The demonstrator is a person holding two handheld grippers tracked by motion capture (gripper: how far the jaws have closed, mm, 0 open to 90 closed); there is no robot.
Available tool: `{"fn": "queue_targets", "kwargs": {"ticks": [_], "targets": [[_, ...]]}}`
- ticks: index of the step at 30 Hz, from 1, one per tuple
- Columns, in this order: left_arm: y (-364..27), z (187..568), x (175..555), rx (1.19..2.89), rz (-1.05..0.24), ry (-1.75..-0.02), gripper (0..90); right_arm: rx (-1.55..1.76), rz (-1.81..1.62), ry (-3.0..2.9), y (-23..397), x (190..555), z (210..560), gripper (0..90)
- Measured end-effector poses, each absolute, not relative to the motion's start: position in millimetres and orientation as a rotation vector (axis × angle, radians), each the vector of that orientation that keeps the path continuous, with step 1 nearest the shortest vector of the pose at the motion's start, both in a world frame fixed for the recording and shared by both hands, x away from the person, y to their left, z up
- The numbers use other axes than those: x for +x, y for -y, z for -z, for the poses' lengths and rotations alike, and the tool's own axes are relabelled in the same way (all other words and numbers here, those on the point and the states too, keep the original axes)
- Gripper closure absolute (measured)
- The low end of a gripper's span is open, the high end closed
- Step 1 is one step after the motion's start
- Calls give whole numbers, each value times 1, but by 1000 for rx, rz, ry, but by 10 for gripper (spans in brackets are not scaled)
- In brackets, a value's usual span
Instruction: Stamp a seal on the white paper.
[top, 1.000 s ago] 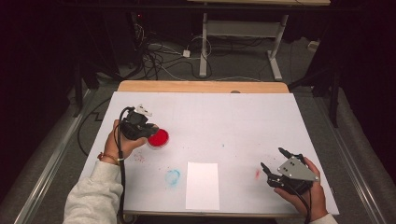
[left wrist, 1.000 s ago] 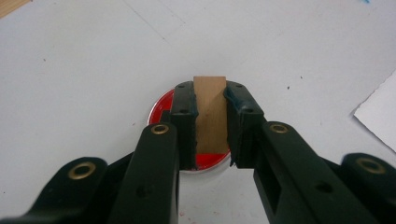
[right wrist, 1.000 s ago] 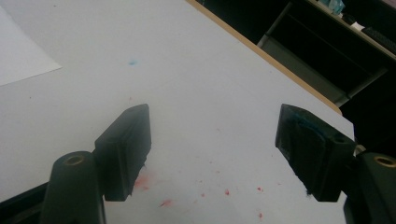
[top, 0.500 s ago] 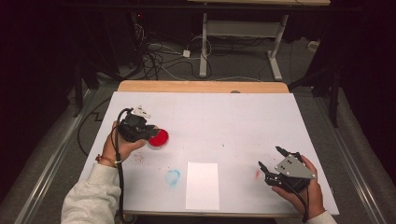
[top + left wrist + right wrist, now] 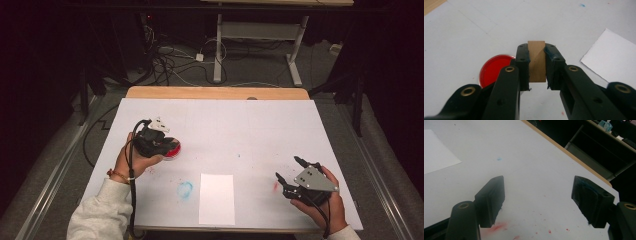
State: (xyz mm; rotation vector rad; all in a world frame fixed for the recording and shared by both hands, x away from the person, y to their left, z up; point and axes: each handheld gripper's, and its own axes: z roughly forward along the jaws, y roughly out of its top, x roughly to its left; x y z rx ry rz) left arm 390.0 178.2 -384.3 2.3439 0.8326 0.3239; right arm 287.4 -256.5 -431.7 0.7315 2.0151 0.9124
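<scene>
High view first: the left gripper (image 5: pixel 167 145) sits over the left half of the white table cover (image 5: pixel 240 125), right above a round red paint dish (image 5: pixel 172 150) that peeks out on its right side. That dish lies well in from the left edge and from the far wooden edge (image 5: pixel 215 93) of the table. A white sheet of paper (image 5: pixel 216 198) lies near the front edge, about midway across, with a blue smear (image 5: pixel 185 189) just to its left. The right gripper (image 5: pixel 290 175) rests near the front right corner, close to the cover's right edge, beside a small red smear (image 5: pixel 275 186). Between the two hands the middle and far part of the cover is open, flat room.

Left gripper view: the two black jaws are pressed against a small wooden block (image 5: pixel 536 61), which stands upright between them. The red paint dish (image 5: pixel 492 70) lies on the cover just below and left of the block; whether the block touches it cannot be told. The corner of the paper (image 5: pixel 609 60) shows to the right, apart from the dish.

Right gripper view: the jaws stand wide apart with nothing between them, above the cover, and red smears (image 5: pixel 499 228) lie on the cover beneath them. The wooden table edge (image 5: pixel 574 157) runs diagonally beyond, with dark floor past it.
</scene>
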Motion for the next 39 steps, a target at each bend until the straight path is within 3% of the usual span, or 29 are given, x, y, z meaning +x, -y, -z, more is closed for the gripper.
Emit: {"fn": "queue_targets", "kwargs": {"ticks": [19,39], "targets": [[-126,383,362,2421,-253,-609,738,725,-917,-2027,256,285,432,270],[-100,397,326,2481,-182,-443,738,730,-918,-2029,257,284,433,270]]}}
